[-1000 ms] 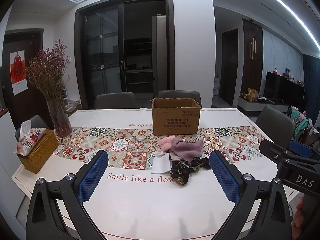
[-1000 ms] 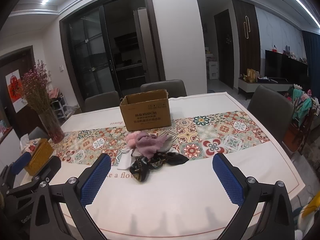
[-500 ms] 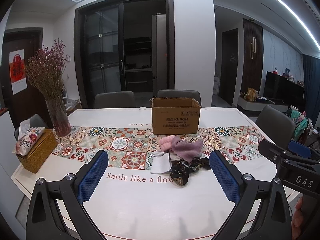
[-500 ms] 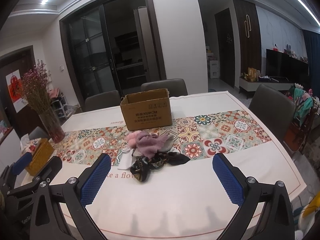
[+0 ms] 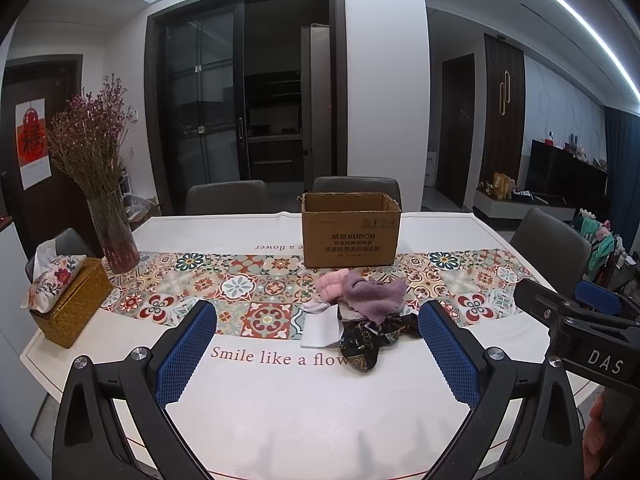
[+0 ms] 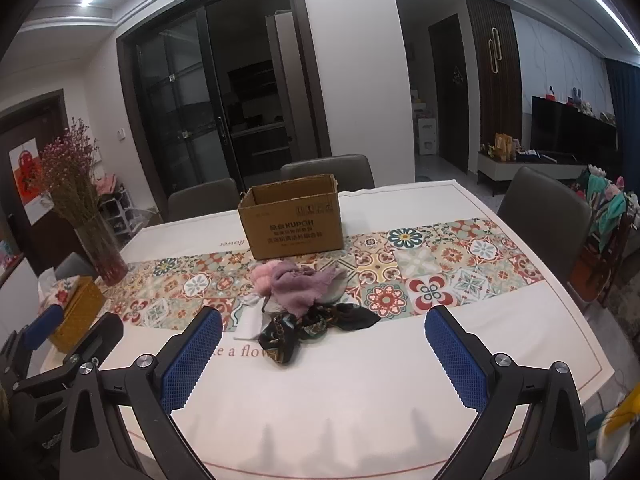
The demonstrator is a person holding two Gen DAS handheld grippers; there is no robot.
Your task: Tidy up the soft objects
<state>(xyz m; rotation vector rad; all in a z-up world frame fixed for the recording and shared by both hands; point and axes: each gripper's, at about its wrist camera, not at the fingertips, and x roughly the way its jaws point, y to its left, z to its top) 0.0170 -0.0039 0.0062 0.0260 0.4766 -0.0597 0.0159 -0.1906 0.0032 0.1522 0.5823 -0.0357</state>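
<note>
A pile of soft things lies on the table runner in front of an open cardboard box [image 5: 351, 229] [image 6: 292, 222]: a pink fluffy piece [image 5: 331, 287] [image 6: 265, 276], a purple cloth [image 5: 374, 295] [image 6: 301, 286], a white cloth [image 5: 320, 326] [image 6: 250, 320] and a dark patterned scarf [image 5: 370, 344] [image 6: 308, 330]. My left gripper [image 5: 318, 350] is open and empty above the near table. My right gripper [image 6: 324, 354] is open and empty, also short of the pile. The right gripper's side shows in the left wrist view [image 5: 576, 320].
A glass vase of dried flowers [image 5: 112, 236] [image 6: 100, 252] and a woven tissue box [image 5: 66, 302] [image 6: 78, 308] stand at the table's left end. Grey chairs [image 5: 550, 242] [image 6: 544, 210] stand around the table. The white tablecloth [image 5: 304, 412] covers the near side.
Both views shifted only slightly; the grippers stay open and the pile and box have not moved.
</note>
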